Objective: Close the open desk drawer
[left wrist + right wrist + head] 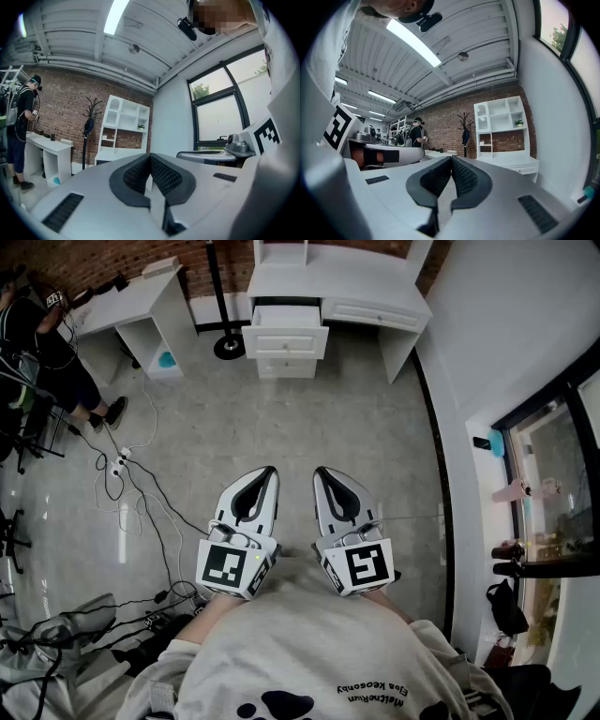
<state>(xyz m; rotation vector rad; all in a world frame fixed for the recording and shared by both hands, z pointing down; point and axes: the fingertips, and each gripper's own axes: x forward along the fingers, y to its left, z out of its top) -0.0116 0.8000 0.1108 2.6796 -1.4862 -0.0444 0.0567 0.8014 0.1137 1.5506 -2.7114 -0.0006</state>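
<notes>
A white desk point(375, 292) stands against the brick wall far ahead of me. Its top left drawer point(287, 317) is pulled out over the two drawers below it. Both grippers hang close to my chest, far from the desk and level. My left gripper point(269, 472) is shut with nothing in it, its ribbed pads point(140, 172) meeting. My right gripper point(320, 472) is shut and empty too, its pads point(461, 174) pressed together. The desk with its shelf unit point(123, 126) shows small beyond the left jaws, and the same shelf unit point(501, 119) beyond the right jaws.
Grey floor lies between me and the desk. Cables and a power strip point(120, 465) trail across the floor at left. A second white desk point(141, 296) and a person point(52, 343) are at the far left. A coat stand base point(228, 346) sits beside the drawers. A white wall and window point(553, 474) run along the right.
</notes>
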